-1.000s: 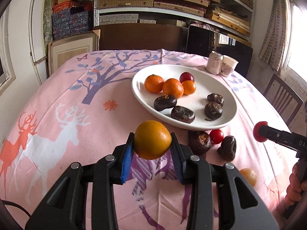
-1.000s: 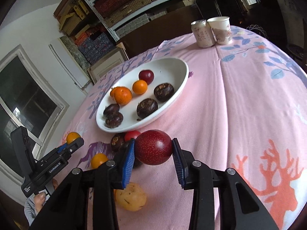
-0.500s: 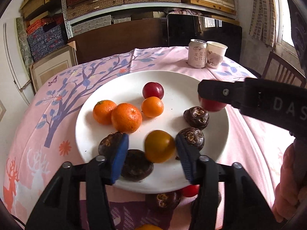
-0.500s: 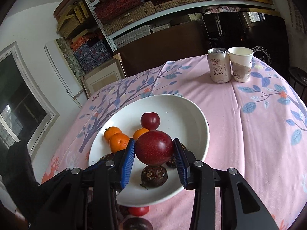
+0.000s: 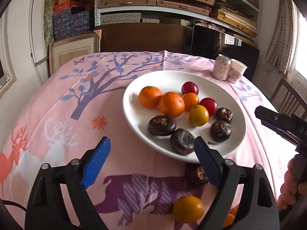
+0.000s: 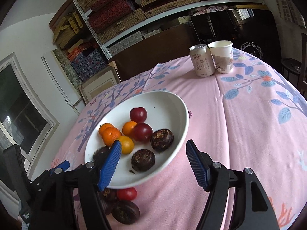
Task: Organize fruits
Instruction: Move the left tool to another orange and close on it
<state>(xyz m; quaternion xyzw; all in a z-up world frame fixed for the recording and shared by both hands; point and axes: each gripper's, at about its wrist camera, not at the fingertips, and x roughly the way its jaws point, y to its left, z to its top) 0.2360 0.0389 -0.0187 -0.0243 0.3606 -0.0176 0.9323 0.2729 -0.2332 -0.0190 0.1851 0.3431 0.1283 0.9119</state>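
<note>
A white plate (image 5: 238, 115) (image 6: 172, 103) holds tangerines (image 5: 171, 104), two red plums (image 5: 208, 104) (image 6: 143, 132), a yellow-orange fruit (image 5: 198, 115) (image 6: 125, 144) and several dark water chestnuts (image 5: 161, 125). My left gripper (image 5: 151, 161) is open and empty, low in front of the plate's near rim. My right gripper (image 6: 153, 164) is open and empty over the plate's near edge; it also shows at the right of the left wrist view (image 5: 278, 121). On the cloth lie another yellow-orange fruit (image 5: 188, 209), a red tomato (image 6: 127, 194) and dark chestnuts (image 6: 125, 211).
A drink can (image 6: 201, 60) and a paper cup (image 6: 222, 56) stand at the table's far side. The pink patterned tablecloth (image 5: 57, 115) covers the round table. A wooden chair (image 5: 287, 95) stands at the right. Shelves with boxes line the back wall.
Both grippers have opened and drawn back from the plate. The yellow-orange fruit and the red plum they held now lie on the plate.
</note>
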